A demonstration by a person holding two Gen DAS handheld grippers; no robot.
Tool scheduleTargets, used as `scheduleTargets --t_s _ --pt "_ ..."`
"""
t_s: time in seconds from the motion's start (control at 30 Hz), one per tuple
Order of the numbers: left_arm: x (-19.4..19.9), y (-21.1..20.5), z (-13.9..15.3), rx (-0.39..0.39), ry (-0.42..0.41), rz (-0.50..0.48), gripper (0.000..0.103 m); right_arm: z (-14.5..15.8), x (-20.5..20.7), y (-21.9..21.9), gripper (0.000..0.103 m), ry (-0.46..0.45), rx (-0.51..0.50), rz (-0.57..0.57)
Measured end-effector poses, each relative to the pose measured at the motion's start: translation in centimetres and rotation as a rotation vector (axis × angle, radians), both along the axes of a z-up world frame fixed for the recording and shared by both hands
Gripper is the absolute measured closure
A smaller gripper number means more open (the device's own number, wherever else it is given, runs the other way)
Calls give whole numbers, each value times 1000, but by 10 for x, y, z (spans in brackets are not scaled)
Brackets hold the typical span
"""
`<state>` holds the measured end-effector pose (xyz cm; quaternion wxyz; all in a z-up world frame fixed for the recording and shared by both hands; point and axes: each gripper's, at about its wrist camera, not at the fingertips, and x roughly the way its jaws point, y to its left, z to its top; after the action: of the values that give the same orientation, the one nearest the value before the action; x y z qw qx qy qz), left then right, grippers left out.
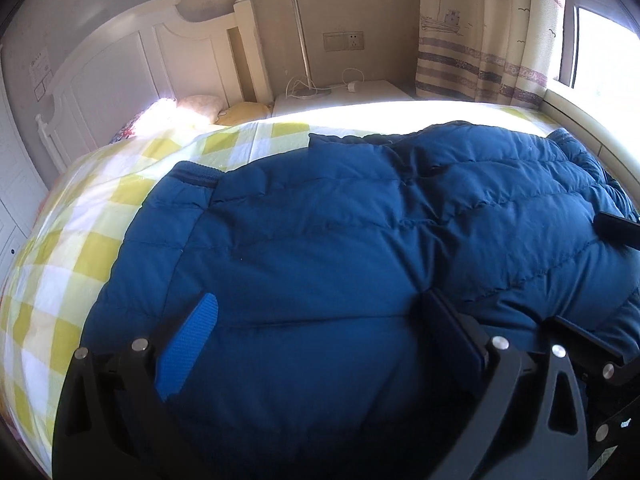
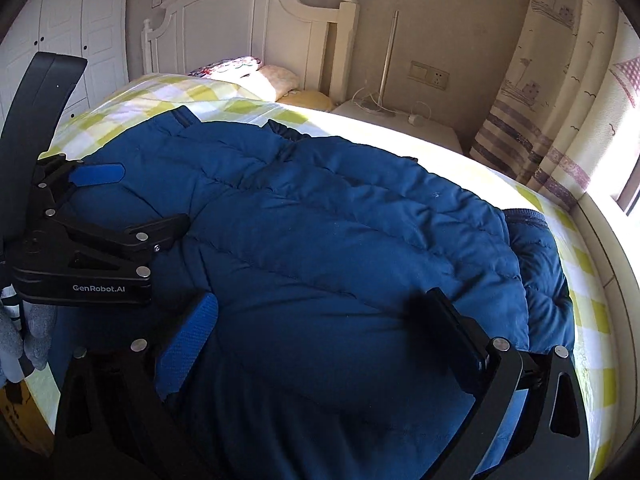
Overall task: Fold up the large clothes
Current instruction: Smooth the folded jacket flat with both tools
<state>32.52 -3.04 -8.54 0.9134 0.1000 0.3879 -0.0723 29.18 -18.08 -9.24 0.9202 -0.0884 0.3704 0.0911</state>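
Observation:
A large blue quilted down jacket [image 1: 320, 220] [image 2: 340, 220] lies spread across the bed, its cuffs and hem toward the far side. My left gripper [image 1: 320, 298] is open wide low over the jacket's near part, with padded fabric bulging between its blue pad [image 1: 192, 340] and the dark finger. To its right, my right gripper [image 2: 320, 298] is also open wide over the jacket's near edge, and nothing is pinched. In the right wrist view the left gripper [image 2: 154, 196] shows at the left; in the left wrist view the right gripper [image 1: 580, 272] shows at the right edge.
The bed has a yellow-and-white checked sheet [image 1: 80, 248] [image 2: 580, 280]. A white headboard [image 2: 240, 28] and pillows [image 2: 276, 76] are at the far end. A nightstand [image 1: 344, 94] with a lamp pole and cables stands beside a curtain [image 1: 492, 28]. A gloved hand [image 2: 24, 332] holds the left gripper.

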Motion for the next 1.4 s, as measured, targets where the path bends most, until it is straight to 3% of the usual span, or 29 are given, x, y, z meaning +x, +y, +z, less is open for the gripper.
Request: scheduleTargets --t_s 0.23,0.37,0.47,0.57,0.7,0.77,0.8,0.9,0.97,1.03,1.1,1.2,1.4 --pt "-3 8 2 4 14 9 2 6 -7 -14 6 -16 23 -49" --pt "-19 41 12 4 -7 60 2 13 -27 -61 6 -49 47 -173" --pt "-27 77 10 25 -21 151 2 7 -39 -102 5 -36 85 -253" --pt "-26 111 1 -91 16 174 2 -8 -45 -132 5 -3 208 -291" --pt "-30 102 4 -34 8 211 4 -3 -45 -124 5 0 158 -319" --pt "-40 97 18 -122 14 179 6 10 -52 -113 6 -36 150 -316" --pt "-48 91 24 -149 6 150 6 17 -56 -104 6 -59 159 -282" --pt "-68 55 30 -124 -10 51 5 25 -66 -62 6 -78 148 -150" --pt "-77 31 18 -88 13 0 5 17 -68 -30 6 -66 91 -53" --pt "-81 18 1 -28 -3 18 3 -3 -66 -10 5 -46 13 -29" --pt "-82 14 -5 12 -23 19 2 -11 -68 -11 4 -67 16 -23" --pt "-81 23 0 -11 0 26 2 -4 -68 -21 6 -41 22 -13" --pt "-91 85 10 -14 -28 187 2 7 -89 -87 6 -80 83 -217"
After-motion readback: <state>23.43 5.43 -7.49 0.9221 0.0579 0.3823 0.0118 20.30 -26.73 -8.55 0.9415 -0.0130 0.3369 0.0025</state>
